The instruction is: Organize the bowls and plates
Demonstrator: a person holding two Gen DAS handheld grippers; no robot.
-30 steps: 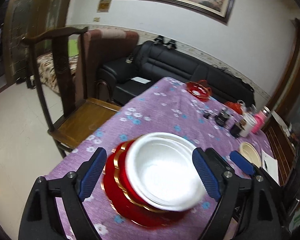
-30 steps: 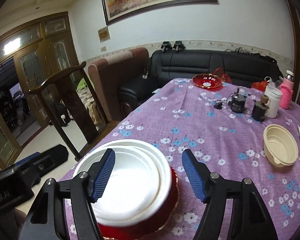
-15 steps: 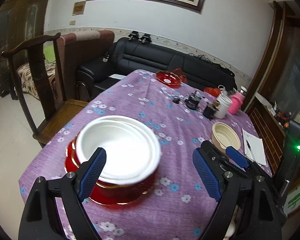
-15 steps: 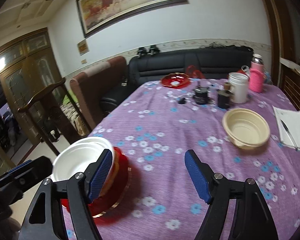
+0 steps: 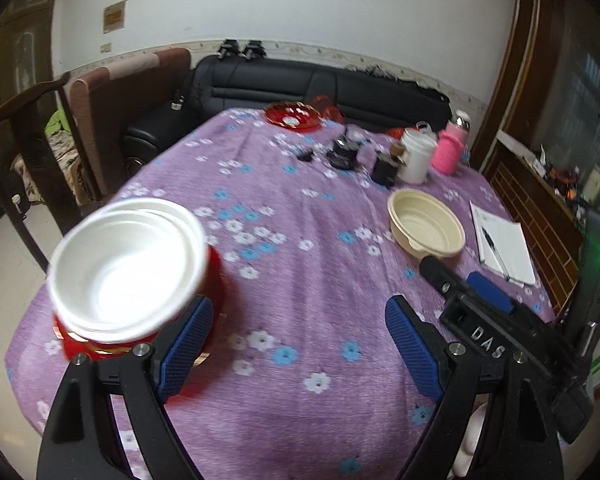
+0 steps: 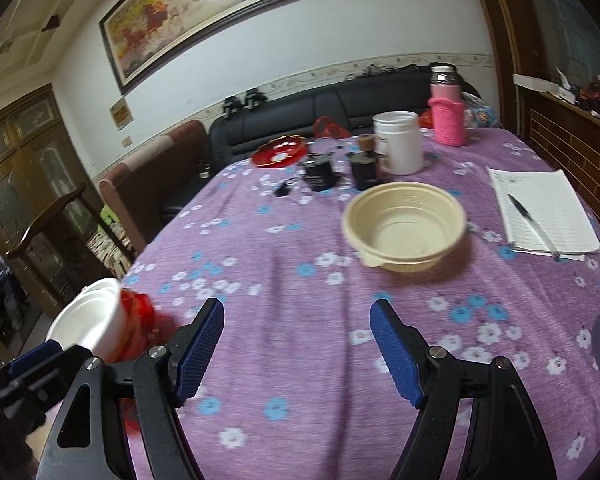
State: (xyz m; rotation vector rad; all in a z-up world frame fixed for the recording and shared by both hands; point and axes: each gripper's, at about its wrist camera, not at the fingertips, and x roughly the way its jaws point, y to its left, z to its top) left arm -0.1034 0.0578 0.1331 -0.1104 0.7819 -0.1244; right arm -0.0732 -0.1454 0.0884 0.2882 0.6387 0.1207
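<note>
White bowls (image 5: 126,268): seen stacked at the near left corner of the counter, nested one in another, blurred in both views.
Red plates (image 5: 204,280): found under the white bowls; a gold rim is seen at the bottom edge of the stack.
Left gripper (image 5: 296,344): held wide apart above the cloth, nothing between the blue pads; its left finger (image 5: 186,346) is seen just in front of the red plates, contact not clear.
Counter (image 5: 300,280): covered by a purple cloth with white and blue flowers.
Red dish (image 5: 293,117): set at the far edge of the counter, in front of a black sofa (image 5: 320,88).
Right gripper (image 6: 298,350): held wide apart and empty over bare cloth, pointed toward the cream bowl.
Cream bowl (image 6: 405,226): placed upright and alone on the right half of the counter, well apart from the stack.
White jar (image 6: 398,142): stood beyond the cream bowl, with small dark items to its left.
Pink bottle (image 6: 447,110): stood right of the white jar.
Notepad (image 6: 548,208): laid right of the cream bowl, a pen (image 6: 530,216) resting on it.
</note>
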